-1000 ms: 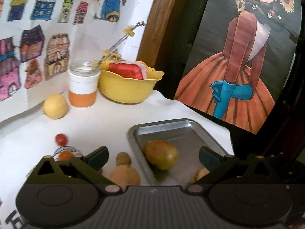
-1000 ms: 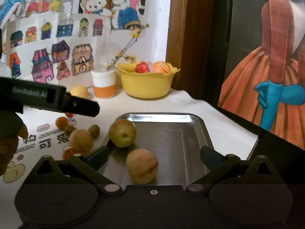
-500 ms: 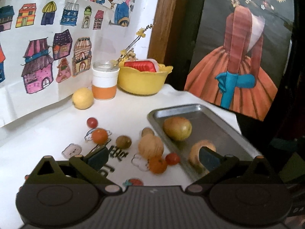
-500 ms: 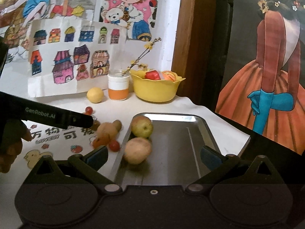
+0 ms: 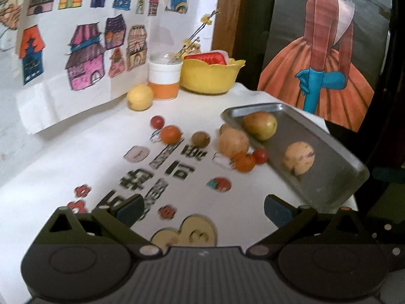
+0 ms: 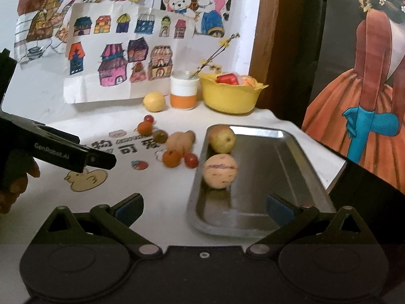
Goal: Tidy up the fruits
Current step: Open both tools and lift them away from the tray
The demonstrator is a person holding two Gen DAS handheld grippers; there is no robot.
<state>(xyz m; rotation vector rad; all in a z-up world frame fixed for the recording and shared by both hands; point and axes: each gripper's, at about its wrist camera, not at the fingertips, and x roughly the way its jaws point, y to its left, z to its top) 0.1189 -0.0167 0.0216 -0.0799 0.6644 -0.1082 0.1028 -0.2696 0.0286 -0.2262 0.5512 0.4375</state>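
A steel tray [image 6: 298, 177] [image 5: 336, 162] lies on the white table and holds a yellow-green pear [image 6: 222, 139] [image 5: 259, 125] and a pale striped melon [image 6: 220, 171] [image 5: 299, 156]. Left of the tray lie a tan fruit [image 5: 233, 142] [image 6: 178, 140], an orange [image 5: 245, 162] [image 6: 171, 158], a cherry tomato [image 5: 260, 156] [image 6: 191, 160], a kiwi [image 5: 200, 138], another orange [image 5: 170, 134] and a small tomato [image 5: 157, 121]. My left gripper [image 5: 203, 209] hangs open over the printed cloth, empty. My right gripper [image 6: 203, 206] stands open before the tray's near end, empty.
A lemon [image 6: 154, 101], a white-and-orange cup [image 6: 183, 93] and a yellow bowl [image 6: 230, 95] with fruit stand at the back by the wall drawings. A person's hand [image 6: 15, 185] holds the left gripper body [image 6: 65, 149]. The table edge drops off right of the tray.
Both grippers have drawn back and away from the tray, so more of the table and loose fruit shows. Both stay open and empty. The fruits have not moved.
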